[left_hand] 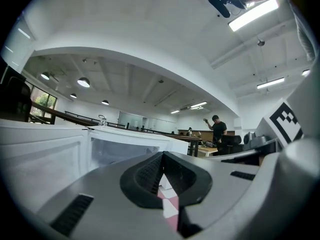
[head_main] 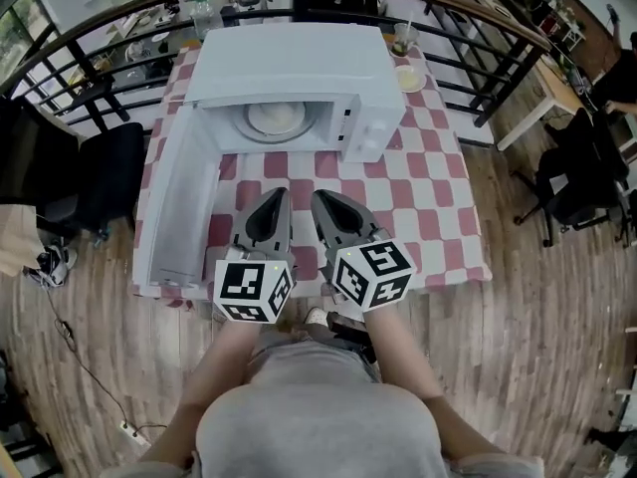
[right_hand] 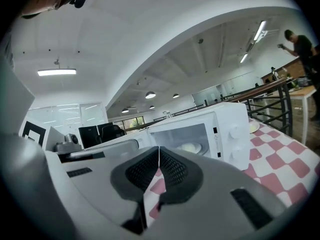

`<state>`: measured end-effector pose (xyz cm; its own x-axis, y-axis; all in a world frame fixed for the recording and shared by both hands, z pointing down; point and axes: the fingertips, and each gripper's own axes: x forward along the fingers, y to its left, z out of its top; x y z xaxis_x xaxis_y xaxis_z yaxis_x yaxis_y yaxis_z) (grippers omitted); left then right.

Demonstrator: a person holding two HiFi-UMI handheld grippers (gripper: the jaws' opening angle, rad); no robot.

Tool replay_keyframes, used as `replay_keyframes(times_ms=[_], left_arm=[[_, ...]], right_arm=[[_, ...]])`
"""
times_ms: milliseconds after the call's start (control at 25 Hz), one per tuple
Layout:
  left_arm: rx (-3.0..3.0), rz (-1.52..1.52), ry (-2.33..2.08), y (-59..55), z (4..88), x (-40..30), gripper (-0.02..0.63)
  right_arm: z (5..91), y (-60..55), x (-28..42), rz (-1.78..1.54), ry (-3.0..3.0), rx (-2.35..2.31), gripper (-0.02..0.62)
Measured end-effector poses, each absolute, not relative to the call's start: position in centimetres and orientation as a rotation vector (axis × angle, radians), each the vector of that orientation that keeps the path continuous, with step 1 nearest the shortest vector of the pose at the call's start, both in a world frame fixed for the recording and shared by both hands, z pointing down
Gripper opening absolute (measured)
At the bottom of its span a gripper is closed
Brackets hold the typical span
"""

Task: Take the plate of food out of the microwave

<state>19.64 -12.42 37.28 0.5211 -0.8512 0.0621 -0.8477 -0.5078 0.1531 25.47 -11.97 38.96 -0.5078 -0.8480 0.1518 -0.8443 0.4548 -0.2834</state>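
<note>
White plate sits in open microwave

Microwave (head_main: 299, 78) on checked table (head_main: 438, 217), door (head_main: 179, 207) swung wide. Left gripper (head_main: 280, 197) and right gripper (head_main: 318, 199) both clenched, empty, near its front. Plate (head_main: 276, 118) inside, centred. Probably ceramic: stiff, slick, breakable, food loose. Pinch front rim, keep level.

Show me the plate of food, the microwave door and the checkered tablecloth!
plate of food (head_main: 261, 122): head view, left part of the plate
microwave door (head_main: 184, 207): head view, inner face of the open door
checkered tablecloth (head_main: 428, 187): head view, bare patch at the right
</note>
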Motion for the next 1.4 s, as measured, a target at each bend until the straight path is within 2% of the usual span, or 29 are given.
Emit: replay_keyframes(times_ms=[440, 520, 720, 800, 1240, 1400], left_arm=[[2.519, -0.059, -1.607, -13.3, 37.4, 18.6, 0.002], [2.508, -0.057, -1.621, -13.6, 37.4, 18.2, 0.002], [2.507, -0.04, -1.631, -14.5, 37.5, 17.7, 0.002], [2.513, -0.031, -1.625, -15.0, 37.6, 17.6, 0.002], [2.542, -0.002, -1.559, -18.2, 37.6, 16.4, 0.002], [2.555, 0.011, -1.536, -19.1, 38.0, 15.8, 0.002]], right_arm=[[39.6, -14.3, 24.7, -0.582, 2.686, -1.453, 0.031], [39.8, -14.9, 24.5, -0.618, 2.686, -1.436, 0.106], [40.3, -16.5, 24.2, -0.677, 2.65, -1.451, 0.222], [40.5, -17.2, 24.1, -0.698, 2.626, -1.472, 0.247], [42.7, -20.9, 23.6, -0.873, 2.488, -1.55, 0.227], [44.3, -22.8, 23.2, -0.991, 2.377, -1.573, 0.25]])
